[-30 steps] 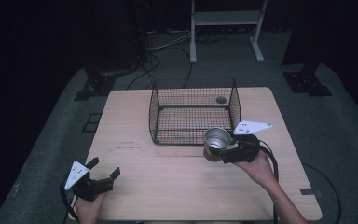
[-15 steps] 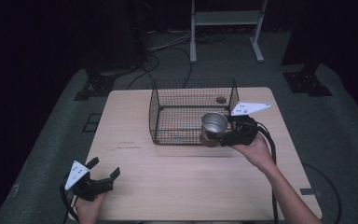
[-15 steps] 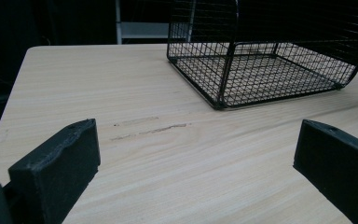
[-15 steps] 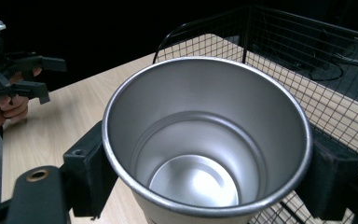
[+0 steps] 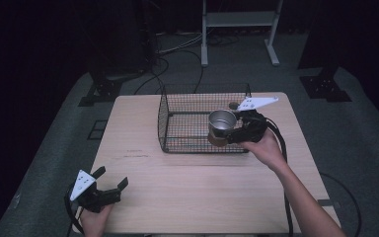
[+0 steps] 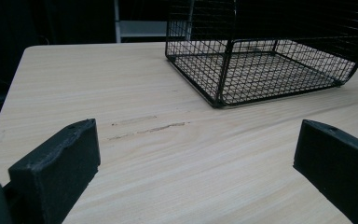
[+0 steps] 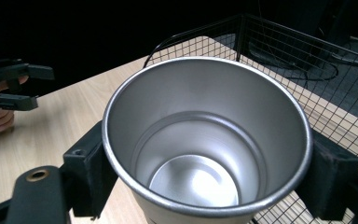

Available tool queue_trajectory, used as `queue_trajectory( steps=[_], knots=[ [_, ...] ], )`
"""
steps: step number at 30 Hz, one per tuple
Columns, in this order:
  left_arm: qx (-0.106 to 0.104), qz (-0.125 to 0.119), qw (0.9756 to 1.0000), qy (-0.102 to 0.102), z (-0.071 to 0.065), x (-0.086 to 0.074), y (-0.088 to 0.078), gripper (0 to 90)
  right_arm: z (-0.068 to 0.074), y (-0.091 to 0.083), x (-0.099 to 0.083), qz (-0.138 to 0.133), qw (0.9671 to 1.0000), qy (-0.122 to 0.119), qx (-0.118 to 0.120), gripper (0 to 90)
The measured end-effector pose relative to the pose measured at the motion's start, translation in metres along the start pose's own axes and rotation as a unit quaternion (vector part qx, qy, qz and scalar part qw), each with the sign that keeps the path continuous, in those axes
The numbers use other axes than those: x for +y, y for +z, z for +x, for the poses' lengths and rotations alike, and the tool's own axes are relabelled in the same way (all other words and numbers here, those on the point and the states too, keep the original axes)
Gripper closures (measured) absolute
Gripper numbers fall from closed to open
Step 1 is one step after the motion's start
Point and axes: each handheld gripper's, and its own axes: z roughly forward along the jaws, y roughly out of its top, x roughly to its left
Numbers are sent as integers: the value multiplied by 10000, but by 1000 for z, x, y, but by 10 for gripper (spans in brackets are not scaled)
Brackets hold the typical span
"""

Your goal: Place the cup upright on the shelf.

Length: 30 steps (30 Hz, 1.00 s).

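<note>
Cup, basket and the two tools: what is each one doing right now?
Cup: upright, empty inside, gripped by its sides, held over the basket's right end.
Basket: open on top, standing on the table; a small dark thing lies at its back right corner.
Right tool: shut on the cup.
Left tool: open, holding nothing, near the table's front left corner.

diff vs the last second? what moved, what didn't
The right tongs, shut on the shiny metal cup, carried it away from the person, from in front of the black wire basket to over its near-right corner; the cup stays gripped and upright. The left tongs stayed open at the near-left of the light wooden table. The basket did not move.
</note>
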Motion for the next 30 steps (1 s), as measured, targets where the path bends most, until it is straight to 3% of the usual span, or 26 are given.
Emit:
queue_trajectory(
  steps=[6,30],
  knots=[
    [-2,0,10000,-1,1,0,-1,0,-9,4,11,-23,9999,92,-48,179],
    [-6,4,10000,34,0,0,-1,0,-31,33,48,179,9995,17,-250,178]
  ],
)
